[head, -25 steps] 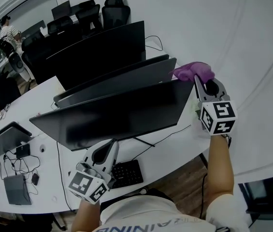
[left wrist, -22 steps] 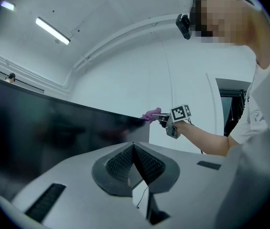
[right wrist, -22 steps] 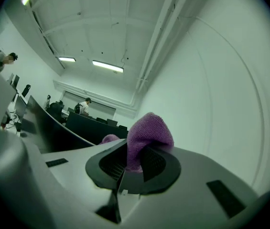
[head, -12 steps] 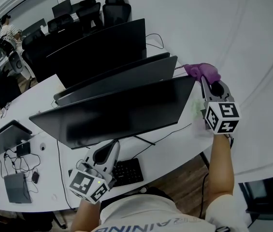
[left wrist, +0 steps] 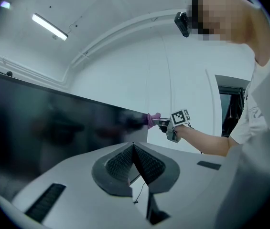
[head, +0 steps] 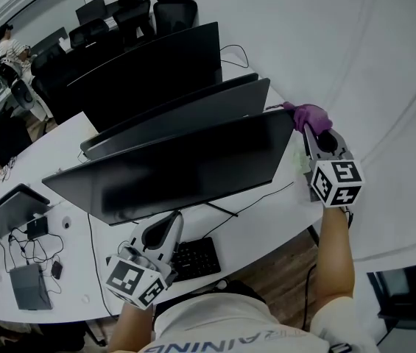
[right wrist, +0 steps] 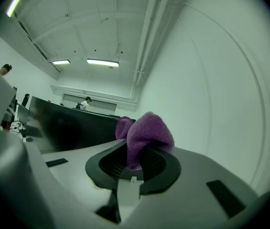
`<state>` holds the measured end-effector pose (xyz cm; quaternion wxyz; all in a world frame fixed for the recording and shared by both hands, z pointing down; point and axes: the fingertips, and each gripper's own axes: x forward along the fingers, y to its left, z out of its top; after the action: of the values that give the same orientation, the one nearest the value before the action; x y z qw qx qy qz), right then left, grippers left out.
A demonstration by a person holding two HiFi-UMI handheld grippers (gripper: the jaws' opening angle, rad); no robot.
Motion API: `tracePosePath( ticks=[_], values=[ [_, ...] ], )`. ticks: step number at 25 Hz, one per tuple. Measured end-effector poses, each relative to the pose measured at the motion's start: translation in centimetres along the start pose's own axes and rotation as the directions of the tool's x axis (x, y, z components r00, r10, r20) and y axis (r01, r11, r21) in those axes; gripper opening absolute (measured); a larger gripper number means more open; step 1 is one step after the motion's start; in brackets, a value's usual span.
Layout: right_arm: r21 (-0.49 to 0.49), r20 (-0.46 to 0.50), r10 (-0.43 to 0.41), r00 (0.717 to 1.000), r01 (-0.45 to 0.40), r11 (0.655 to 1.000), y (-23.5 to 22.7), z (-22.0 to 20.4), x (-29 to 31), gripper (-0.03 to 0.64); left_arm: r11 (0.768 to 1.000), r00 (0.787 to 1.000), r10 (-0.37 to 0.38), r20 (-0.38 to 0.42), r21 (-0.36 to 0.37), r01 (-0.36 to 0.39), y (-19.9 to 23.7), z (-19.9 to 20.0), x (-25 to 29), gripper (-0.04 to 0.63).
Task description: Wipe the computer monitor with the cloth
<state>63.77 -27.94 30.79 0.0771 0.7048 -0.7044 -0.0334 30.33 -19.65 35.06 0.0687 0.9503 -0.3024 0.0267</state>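
The nearest black monitor point(head: 185, 169) stands on the white desk point(head: 266, 223), its dark screen facing me. My right gripper point(head: 305, 126) is shut on a purple cloth point(head: 308, 114), which sits at the monitor's upper right corner. In the right gripper view the cloth point(right wrist: 143, 136) bulges out between the closed jaws, beside the monitor's edge point(right wrist: 72, 123). My left gripper point(head: 165, 229) hangs low in front of the screen's bottom edge, shut with nothing in it. In the left gripper view the screen point(left wrist: 53, 128) fills the left side, and the right gripper point(left wrist: 162, 123) with the cloth point(left wrist: 152, 119) is at its far corner.
Two more monitors point(head: 193, 116) stand behind the near one. A black keyboard point(head: 195, 261) lies at the desk's front edge, and a cable point(head: 255, 201) runs from the stand. A laptop point(head: 5, 212), small devices and office chairs point(head: 174, 9) are to the left and back. A person point(head: 9, 50) stands far left.
My right gripper has moved the purple cloth down and slightly right along the monitor's upper right corner. The left gripper has stayed in place.
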Motion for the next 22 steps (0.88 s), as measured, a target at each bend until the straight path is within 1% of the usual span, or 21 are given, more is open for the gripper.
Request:
tracePosePath(
  ticks=[12, 19, 22],
  values=[
    [0.037, -0.111, 0.045, 0.993, -0.041, 0.998, 1.2, -8.2, 0.3, 0.063, 1.0, 1.0, -0.001, -0.013, 0.006, 0.001, -0.1, -0.6, 0.0, 0.005],
    [0.079, -0.227, 0.067, 0.971, -0.051, 0.996, 2.0, -14.1, 0.7, 0.063, 1.0, 1.0, -0.002, -0.023, 0.0, 0.002, -0.2, -0.9, 0.2, 0.004],
    [0.096, -0.261, 0.08, 0.962, -0.057, 0.994, 2.3, -16.6, 0.9, 0.063, 1.0, 1.0, -0.001, -0.029, -0.002, 0.001, -0.2, -1.2, 0.3, 0.005]
  ],
)
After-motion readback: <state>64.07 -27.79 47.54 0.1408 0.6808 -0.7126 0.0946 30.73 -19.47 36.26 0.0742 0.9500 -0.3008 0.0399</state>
